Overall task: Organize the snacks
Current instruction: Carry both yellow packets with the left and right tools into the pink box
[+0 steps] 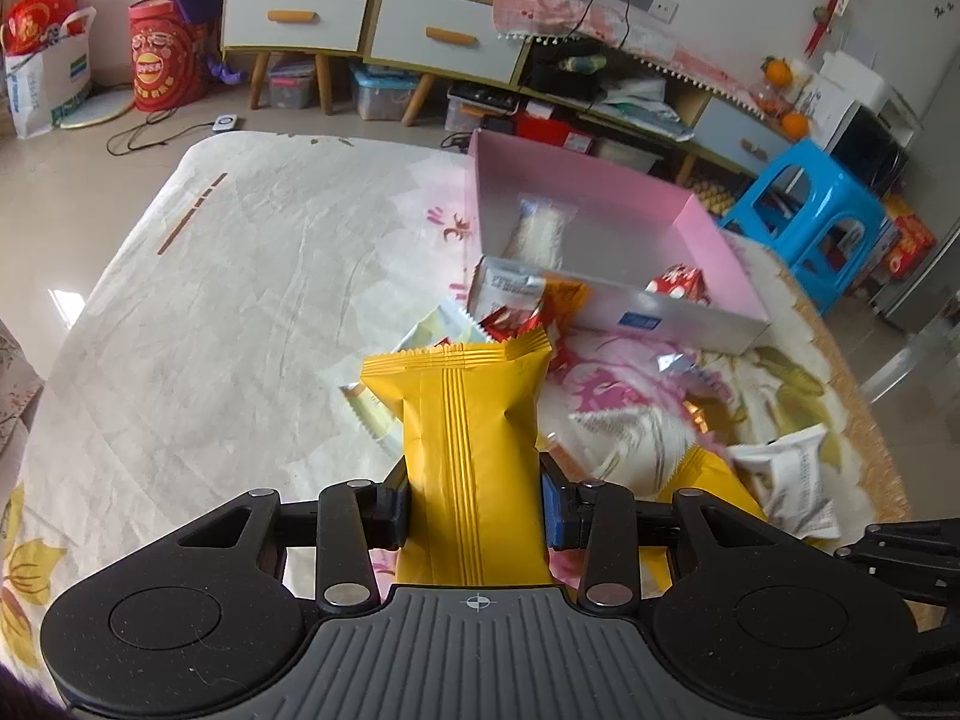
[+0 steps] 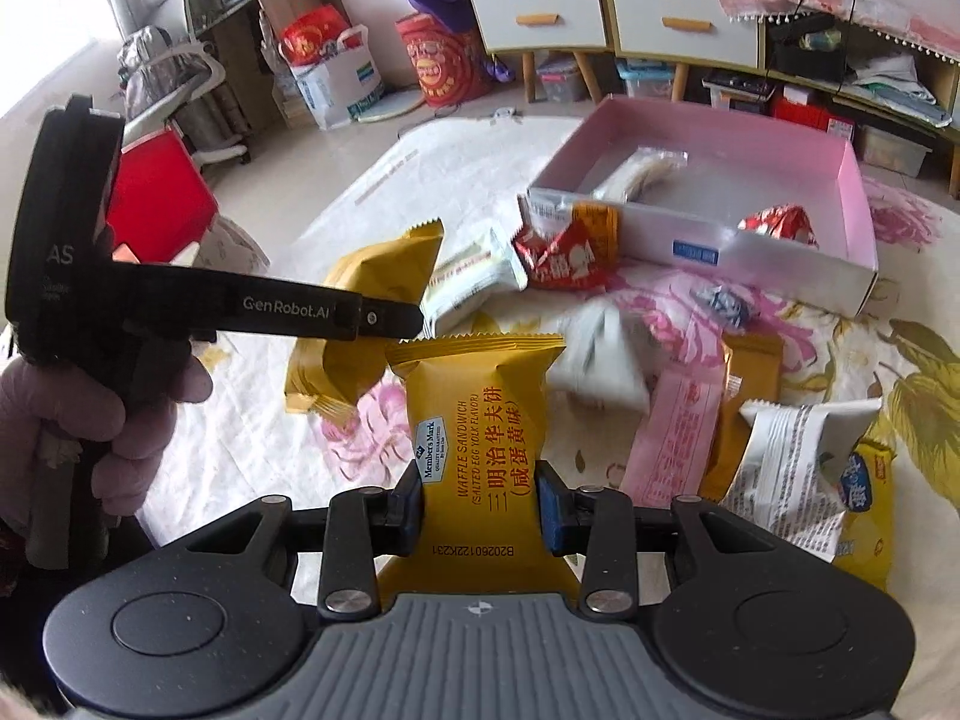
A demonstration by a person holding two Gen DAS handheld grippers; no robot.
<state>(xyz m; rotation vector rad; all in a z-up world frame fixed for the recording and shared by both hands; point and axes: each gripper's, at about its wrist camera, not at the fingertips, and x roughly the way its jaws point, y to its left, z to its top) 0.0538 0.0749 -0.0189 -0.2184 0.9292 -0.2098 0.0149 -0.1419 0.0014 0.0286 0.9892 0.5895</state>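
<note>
My left gripper (image 1: 474,510) is shut on a yellow snack packet (image 1: 468,420), seam side up, held above the table. My right gripper (image 2: 480,507) is shut on a yellow waffle sandwich packet (image 2: 480,420), label side up. In the right wrist view the left gripper (image 2: 384,321) shows from the side, holding its yellow packet (image 2: 372,276). A pink box (image 1: 708,222) stands ahead; it also shows in the right wrist view (image 2: 852,180). It holds a pale packet (image 1: 540,228) and a red packet (image 1: 681,282). Several loose snack packets (image 2: 564,252) lie in front of it.
The table wears a floral cloth (image 1: 210,300). White and yellow packets (image 2: 804,468) and a pink packet (image 2: 672,438) lie at the right. A blue stool (image 1: 822,210) stands beyond the table. Cabinets (image 1: 372,18) line the far wall.
</note>
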